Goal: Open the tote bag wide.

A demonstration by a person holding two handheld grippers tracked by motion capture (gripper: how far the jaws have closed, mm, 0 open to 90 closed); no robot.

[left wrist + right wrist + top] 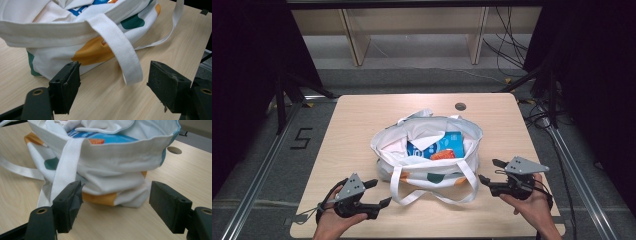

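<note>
A white tote bag (pixel 427 150) with green and orange patches sits slumped open in the middle of the wooden table (pixel 357 125). Inside lie a blue package (pixel 444 144) and something orange (pixel 443 155). Its near strap (pixel 432 192) loops forward onto the table. My left gripper (pixel 378 193) is open at the bag's front left, with the strap loop (pixel 125 57) just beyond its jaws. My right gripper (pixel 491 171) is open at the bag's front right, facing the bag's side (pixel 117 162). Neither gripper holds anything.
A round grommet hole (pixel 460 106) sits in the table behind the bag. Metal floor rails (pixel 257 170) run along both sides of the table. A wooden shelf frame (pixel 412 30) and cables (pixel 507 45) stand beyond the far edge.
</note>
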